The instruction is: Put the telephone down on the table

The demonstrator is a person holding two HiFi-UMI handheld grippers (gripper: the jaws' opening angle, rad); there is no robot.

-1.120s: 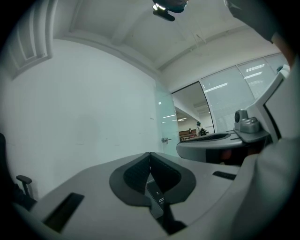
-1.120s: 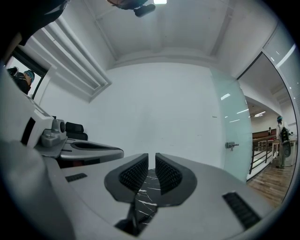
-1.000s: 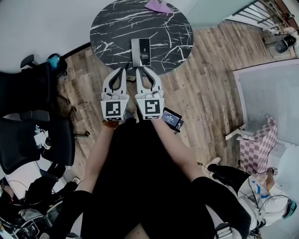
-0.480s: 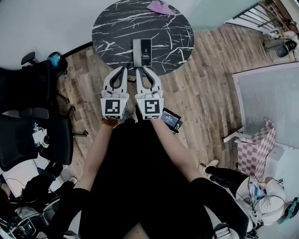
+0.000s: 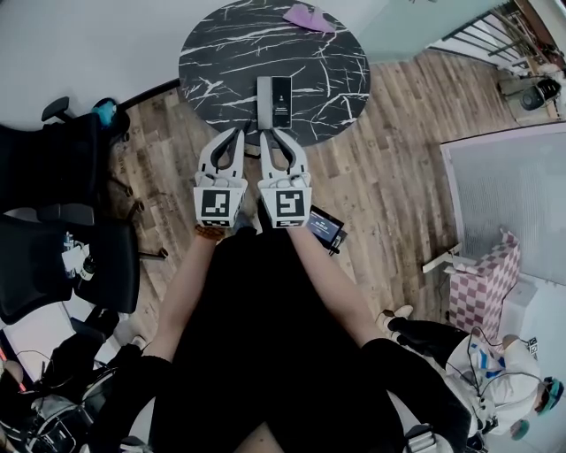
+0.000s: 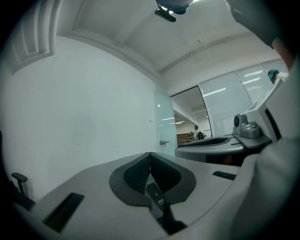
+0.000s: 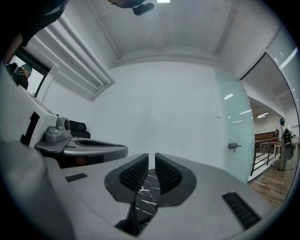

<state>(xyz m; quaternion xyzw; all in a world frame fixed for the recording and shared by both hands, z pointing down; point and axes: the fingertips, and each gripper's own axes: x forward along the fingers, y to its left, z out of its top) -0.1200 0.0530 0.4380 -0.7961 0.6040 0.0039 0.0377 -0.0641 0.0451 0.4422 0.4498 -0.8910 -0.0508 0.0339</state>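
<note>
In the head view, a round black marble table with white veins stands on a wood-plank floor. The slim dark rectangular telephone lies flat on it, lengthwise toward the person and close to the near rim. The white left gripper and white right gripper sit side by side at that rim, each with a square-marker cube. Their tips point at the table, and the telephone lies just beyond the right gripper's tips, free of both pairs of jaws. A flat purple object lies at the table's far edge, well apart from the telephone. Black office chairs stand to the left, and a pink checkered box stands to the right. In the left gripper view, the left gripper has its ribbed black pads pressed together with nothing between them. A dark narrow strip shows in the slot below the pads, but what it is cannot be told. A white wall fills the view behind. In the right gripper view, the right gripper holds its jaws a narrow slit apart and grips nothing. Only the veined table top shows through the gap. A white wall and a frosted glass door stand beyond.
</note>
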